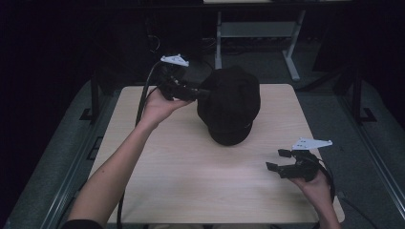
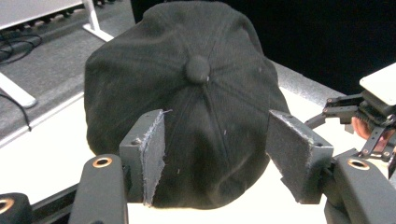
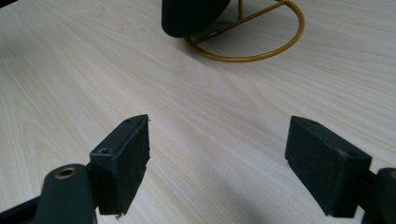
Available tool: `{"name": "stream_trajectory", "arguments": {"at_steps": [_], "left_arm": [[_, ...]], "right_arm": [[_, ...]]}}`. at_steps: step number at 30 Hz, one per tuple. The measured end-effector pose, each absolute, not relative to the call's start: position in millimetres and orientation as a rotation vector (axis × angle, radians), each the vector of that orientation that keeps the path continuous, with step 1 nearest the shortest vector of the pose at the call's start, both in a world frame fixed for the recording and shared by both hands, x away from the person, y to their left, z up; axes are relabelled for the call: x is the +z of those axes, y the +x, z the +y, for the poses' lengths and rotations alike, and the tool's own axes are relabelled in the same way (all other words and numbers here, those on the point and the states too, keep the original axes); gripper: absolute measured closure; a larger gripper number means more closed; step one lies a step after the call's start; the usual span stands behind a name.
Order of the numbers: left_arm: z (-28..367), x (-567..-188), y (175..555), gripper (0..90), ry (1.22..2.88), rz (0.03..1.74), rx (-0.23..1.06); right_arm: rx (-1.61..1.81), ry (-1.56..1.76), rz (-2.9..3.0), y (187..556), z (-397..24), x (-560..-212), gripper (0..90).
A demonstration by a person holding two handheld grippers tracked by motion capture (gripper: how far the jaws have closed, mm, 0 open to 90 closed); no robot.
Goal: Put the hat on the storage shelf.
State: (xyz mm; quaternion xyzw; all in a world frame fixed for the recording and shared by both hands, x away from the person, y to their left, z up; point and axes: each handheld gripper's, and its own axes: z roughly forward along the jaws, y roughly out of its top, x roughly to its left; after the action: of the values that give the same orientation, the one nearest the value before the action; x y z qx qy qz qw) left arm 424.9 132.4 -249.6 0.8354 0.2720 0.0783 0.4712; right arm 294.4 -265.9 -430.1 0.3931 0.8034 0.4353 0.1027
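Left gripper (image 1: 203, 92) released: 2 pads (image 2: 152, 154) spread wide, nothing pinched. Black cap (image 1: 230, 104) sits just beyond fingertips, its rear crown between and slightly past them, perched on gold wire stand (image 3: 261, 44). Right gripper (image 1: 279, 160) also slack, jaws parted over bare table (image 1: 191, 167), cap well apart ahead.

Risks: cap rests loosely on stand; nudge from left pad could slide it off or tip stand. Closing on soft fabric alone may pinch fold, drag cap askew.
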Motion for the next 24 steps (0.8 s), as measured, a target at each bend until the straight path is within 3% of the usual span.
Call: {"name": "stream_trajectory", "arguments": {"at_steps": [24], "left_arm": [[169.6,-272.9,389.6,28.0,2.016,0.695,0.199]], "right_arm": [[1.261,1.171,2.362,290.7,-257.2,-432.2,20.5]]}}
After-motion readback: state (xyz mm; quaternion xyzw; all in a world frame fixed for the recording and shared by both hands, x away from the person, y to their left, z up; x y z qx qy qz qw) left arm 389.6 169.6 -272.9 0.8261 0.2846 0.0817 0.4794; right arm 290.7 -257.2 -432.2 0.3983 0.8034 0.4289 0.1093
